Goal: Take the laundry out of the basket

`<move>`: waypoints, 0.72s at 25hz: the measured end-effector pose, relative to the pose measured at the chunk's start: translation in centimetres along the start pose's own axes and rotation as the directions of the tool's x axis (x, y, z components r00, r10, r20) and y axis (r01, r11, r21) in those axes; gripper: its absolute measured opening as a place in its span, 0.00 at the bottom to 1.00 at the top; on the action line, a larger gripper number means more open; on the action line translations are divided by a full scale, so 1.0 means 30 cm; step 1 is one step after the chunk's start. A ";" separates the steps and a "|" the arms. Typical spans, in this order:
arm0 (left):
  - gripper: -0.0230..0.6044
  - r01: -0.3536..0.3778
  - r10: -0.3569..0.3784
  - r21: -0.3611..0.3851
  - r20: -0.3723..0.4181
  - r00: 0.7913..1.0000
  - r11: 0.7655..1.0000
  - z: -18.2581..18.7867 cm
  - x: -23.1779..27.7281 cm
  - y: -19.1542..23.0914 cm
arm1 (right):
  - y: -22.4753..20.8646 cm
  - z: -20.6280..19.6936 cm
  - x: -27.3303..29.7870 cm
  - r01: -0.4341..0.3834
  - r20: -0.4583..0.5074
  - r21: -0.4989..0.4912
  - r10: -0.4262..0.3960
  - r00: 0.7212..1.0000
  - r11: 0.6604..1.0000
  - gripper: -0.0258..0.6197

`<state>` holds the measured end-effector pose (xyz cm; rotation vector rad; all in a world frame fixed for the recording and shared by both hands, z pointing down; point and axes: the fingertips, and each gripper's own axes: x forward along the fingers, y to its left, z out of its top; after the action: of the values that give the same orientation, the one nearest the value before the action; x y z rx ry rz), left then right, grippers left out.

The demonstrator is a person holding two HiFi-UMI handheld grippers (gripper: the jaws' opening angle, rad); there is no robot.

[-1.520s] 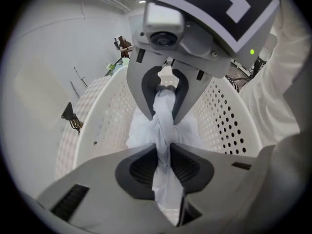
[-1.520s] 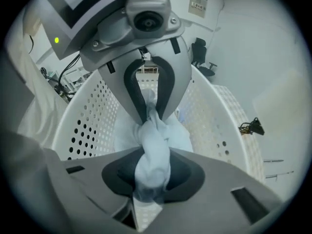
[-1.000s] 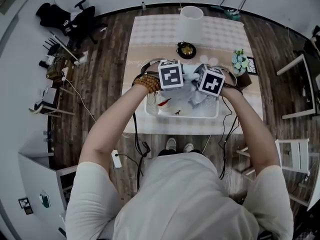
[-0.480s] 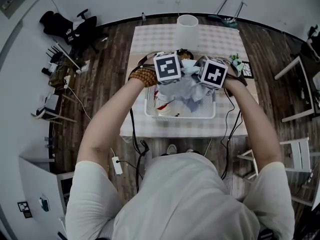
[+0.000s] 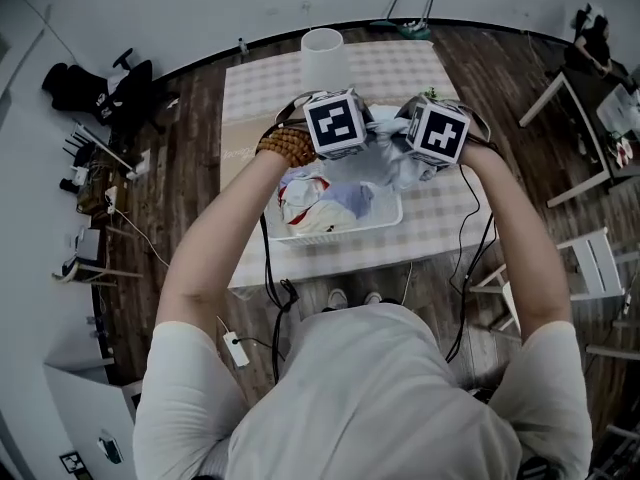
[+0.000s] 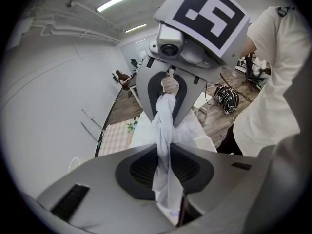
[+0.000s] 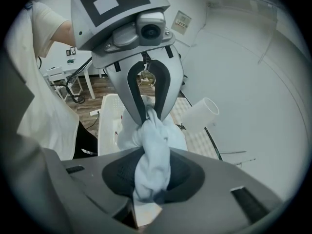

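Head view: left gripper [image 5: 352, 140] and right gripper [image 5: 420, 146], jaws each pinching one white garment [image 5: 398, 168], had risen above the laundry basket [image 5: 340, 236]; remaining clothes [image 5: 318, 196] still lay inside it.

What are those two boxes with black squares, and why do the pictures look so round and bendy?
A person stands at a checked table with a grabbing tool in each hand. The boxes are part of those tools. The picture from above comes from a camera on the person's head, looking down. The other two come from little cameras riding on each tool, looking along its tongs. Their wide lenses bend everything round. On the table sit a white laundry basket with clothes inside, and a tall white cylinder. The left tongs and the right tongs are both pinched shut on one white garment, stretched between them.
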<state>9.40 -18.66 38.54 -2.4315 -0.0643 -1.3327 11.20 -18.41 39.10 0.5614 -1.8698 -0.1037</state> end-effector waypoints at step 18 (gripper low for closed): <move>0.21 0.134 -0.173 0.276 0.121 0.977 0.952 0.629 0.307 -0.159 | 0.099 -0.652 -0.323 0.133 -0.168 0.304 -0.085 0.982 0.943 0.21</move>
<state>28.67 -9.08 38.34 -2.3236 -0.4511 -1.1237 30.50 -7.82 38.96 0.8692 -1.7141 0.1646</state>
